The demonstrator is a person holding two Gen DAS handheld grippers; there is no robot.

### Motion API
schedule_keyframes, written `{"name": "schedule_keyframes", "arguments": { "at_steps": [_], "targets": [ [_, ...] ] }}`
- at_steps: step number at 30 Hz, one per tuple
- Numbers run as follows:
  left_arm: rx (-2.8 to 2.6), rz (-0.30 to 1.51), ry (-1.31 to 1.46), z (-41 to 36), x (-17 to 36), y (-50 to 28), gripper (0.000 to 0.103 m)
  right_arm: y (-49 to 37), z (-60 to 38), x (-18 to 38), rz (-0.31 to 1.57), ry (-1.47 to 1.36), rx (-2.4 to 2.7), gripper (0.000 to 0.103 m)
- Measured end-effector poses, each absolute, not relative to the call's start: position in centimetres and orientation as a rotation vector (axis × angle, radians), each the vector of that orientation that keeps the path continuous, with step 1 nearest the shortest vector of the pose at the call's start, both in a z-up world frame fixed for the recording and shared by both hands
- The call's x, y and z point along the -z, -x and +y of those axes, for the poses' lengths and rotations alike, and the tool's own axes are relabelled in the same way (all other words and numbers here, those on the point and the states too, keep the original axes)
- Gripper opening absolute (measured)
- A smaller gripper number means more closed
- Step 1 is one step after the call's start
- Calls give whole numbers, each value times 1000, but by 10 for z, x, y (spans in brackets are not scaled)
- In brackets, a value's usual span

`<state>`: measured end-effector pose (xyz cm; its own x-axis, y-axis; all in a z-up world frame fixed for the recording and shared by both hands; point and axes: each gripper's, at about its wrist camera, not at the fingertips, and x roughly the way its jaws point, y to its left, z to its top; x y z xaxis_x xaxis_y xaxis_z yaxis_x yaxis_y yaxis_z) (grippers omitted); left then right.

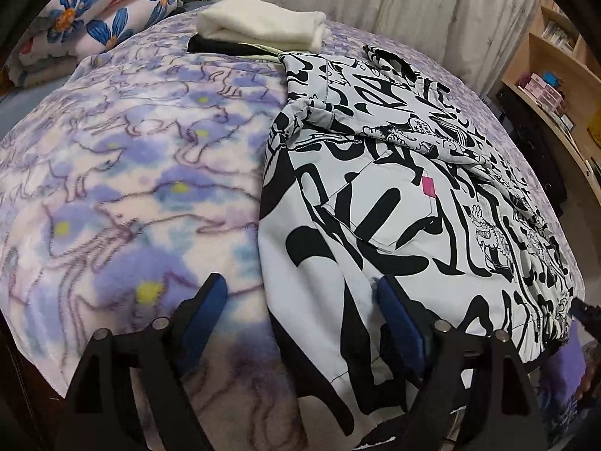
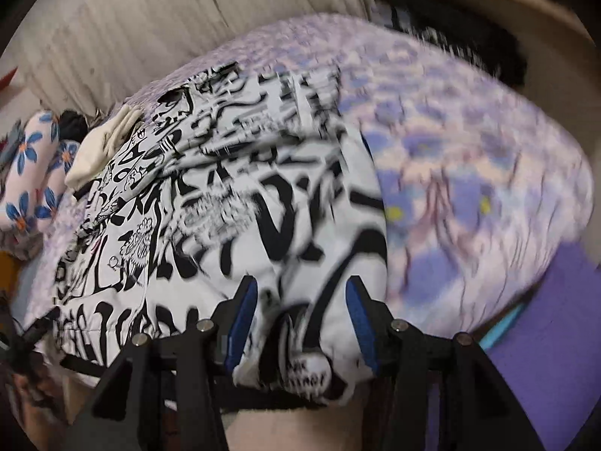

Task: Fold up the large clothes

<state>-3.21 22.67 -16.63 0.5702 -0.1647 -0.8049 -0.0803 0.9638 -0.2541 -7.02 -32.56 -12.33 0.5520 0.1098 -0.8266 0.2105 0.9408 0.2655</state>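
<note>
A large white garment with black graffiti print (image 1: 405,203) lies on the bed, partly folded, with a small pink tag on it. It also shows in the right wrist view (image 2: 225,195). My left gripper (image 1: 300,297) is open at the garment's near left edge; its right finger rests on the cloth, its left finger over the blanket. My right gripper (image 2: 300,300) is open, its blue-padded fingers on either side of the garment's near right corner, which bunches between them. The right wrist view is blurred.
A purple flowered fleece blanket (image 1: 124,173) covers the bed. A folded cream cloth (image 1: 263,22) over something black lies at the far side. A blue-flowered bundle (image 1: 86,15) sits far left. A curtain hangs behind; wooden shelves (image 1: 556,60) stand right.
</note>
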Motion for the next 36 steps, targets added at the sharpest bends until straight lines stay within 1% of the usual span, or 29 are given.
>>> {"name": "schedule_keyframes", "arguments": {
  "at_steps": [2,4,15,22,25,28,30,32,36],
  "targets": [
    [63,967,253,223,168,32,86,76,-327,129,990,-389,33,49],
    [71,970,240,222,168,31,87,80,-326,133,979,-396,14,49],
    [96,981,255,223,168,34,87,87,-343,133,923,-448,12,49],
    [102,957,280,226,173,39,87,94,-360,140,955,-440,47,49],
    [115,953,295,229,175,40,87,90,-362,154,996,-493,-12,49],
    [119,957,305,229,175,39,87,86,-351,164,994,-520,-97,49],
    [124,960,305,228,174,40,83,85,-344,164,983,-500,-117,49],
    [148,962,321,228,173,42,72,83,-339,164,962,-486,-149,49],
    [174,970,346,227,173,43,71,74,-341,174,975,-509,-153,49]
  ]
}}
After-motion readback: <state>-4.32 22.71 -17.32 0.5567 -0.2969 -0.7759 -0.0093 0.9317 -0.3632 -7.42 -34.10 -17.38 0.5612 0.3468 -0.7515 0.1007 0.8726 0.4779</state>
